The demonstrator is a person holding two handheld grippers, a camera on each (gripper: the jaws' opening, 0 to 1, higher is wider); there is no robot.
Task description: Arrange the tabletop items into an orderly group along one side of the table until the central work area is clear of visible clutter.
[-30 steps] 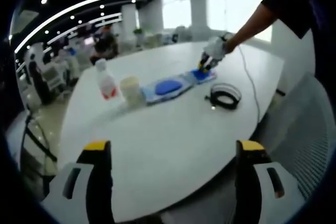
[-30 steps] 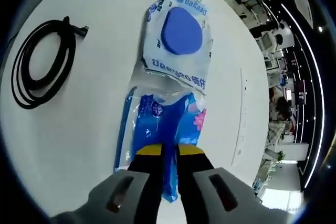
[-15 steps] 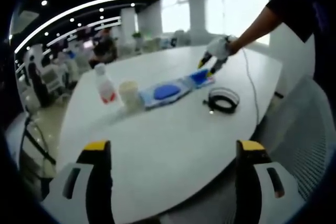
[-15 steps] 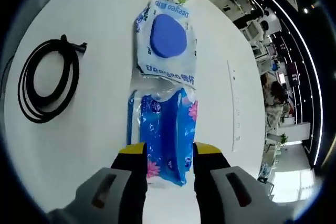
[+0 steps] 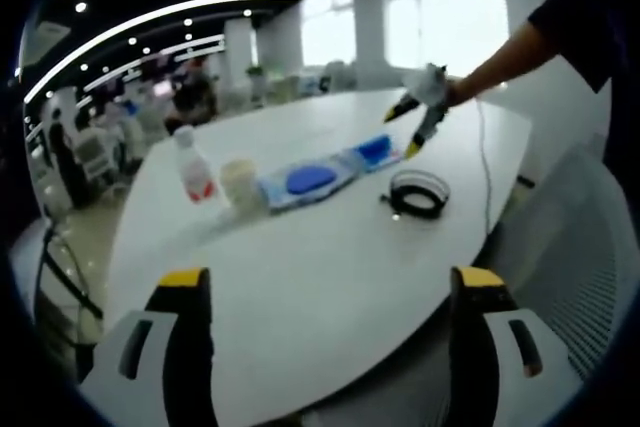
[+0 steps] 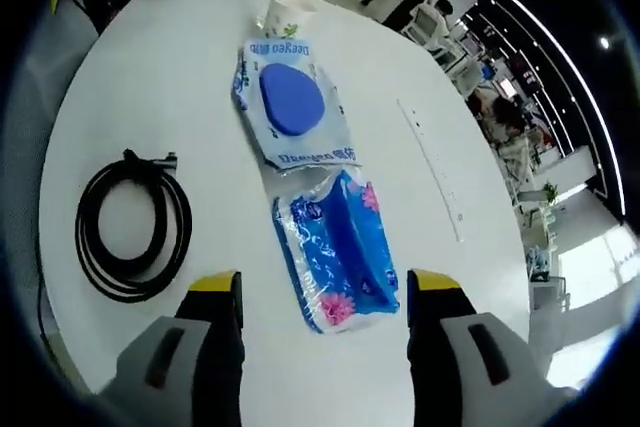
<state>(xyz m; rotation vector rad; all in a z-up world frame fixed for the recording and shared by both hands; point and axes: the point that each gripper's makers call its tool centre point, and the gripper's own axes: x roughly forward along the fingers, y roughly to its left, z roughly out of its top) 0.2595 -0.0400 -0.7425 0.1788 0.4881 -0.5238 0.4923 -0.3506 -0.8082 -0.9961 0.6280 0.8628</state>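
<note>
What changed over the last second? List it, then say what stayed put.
The right gripper let go of the blue tissue pack: its jaws, shut on the pack a second ago, now stand wide open and lifted clear above it. The wipes pack, coiled black cable, cup and bottle lie as before; the left gripper stays open.

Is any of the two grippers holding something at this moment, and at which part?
Nothing is held. The right gripper is open above the blue tissue pack, not touching it; the left gripper is open over the table.
</note>
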